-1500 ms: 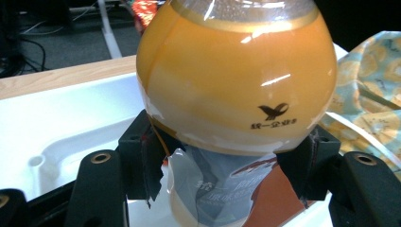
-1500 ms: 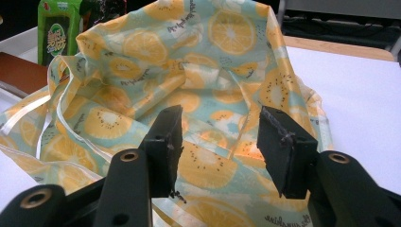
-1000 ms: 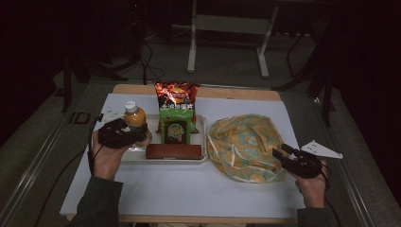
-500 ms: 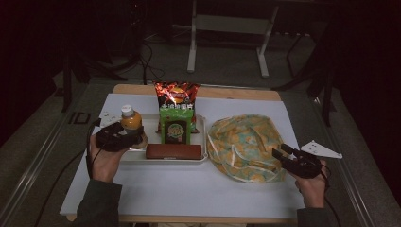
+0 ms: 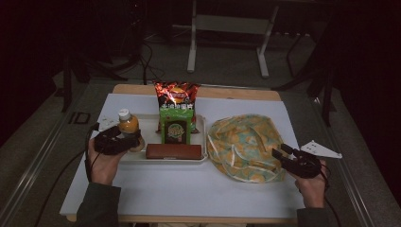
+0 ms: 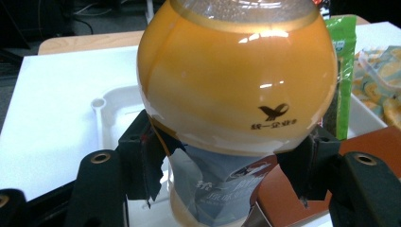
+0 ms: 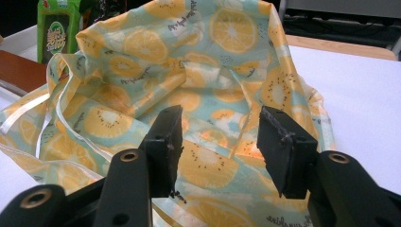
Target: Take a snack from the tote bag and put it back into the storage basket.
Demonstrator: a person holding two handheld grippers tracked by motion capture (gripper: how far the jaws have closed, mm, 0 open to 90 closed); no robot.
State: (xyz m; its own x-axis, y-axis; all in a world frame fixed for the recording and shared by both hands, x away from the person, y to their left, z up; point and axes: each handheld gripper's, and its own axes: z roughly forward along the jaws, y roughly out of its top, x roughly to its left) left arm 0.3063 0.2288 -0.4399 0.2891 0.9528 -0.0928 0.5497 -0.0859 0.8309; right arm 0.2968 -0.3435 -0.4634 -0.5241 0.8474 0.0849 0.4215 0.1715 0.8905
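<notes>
A round orange juice bottle [image 5: 126,125] [image 6: 236,71] with a white cap stands at the left end of a white tray [image 5: 165,161] [image 6: 108,104]. My left gripper [image 5: 128,141] [image 6: 227,156] is shut on the bottle's narrow labelled waist, a pad against each side. A fruit-print bag [image 5: 241,142] [image 7: 189,56] lies crumpled on the table right of the tray. My right gripper [image 5: 279,152] [image 7: 220,142] is open at the bag's right edge. Its jaws point into the fabric and nothing is pinched between them.
The tray also holds a green snack pack [image 5: 176,125] [image 7: 56,28] standing upright and a flat brown box [image 5: 173,151] [image 6: 369,142] along its front edge. A red chip bag [image 5: 177,94] stands behind the tray. White table surface lies in front of the tray.
The left gripper and the bottle have shifted slightly left and toward the person together. The right gripper has stayed in place at the bag.
</notes>
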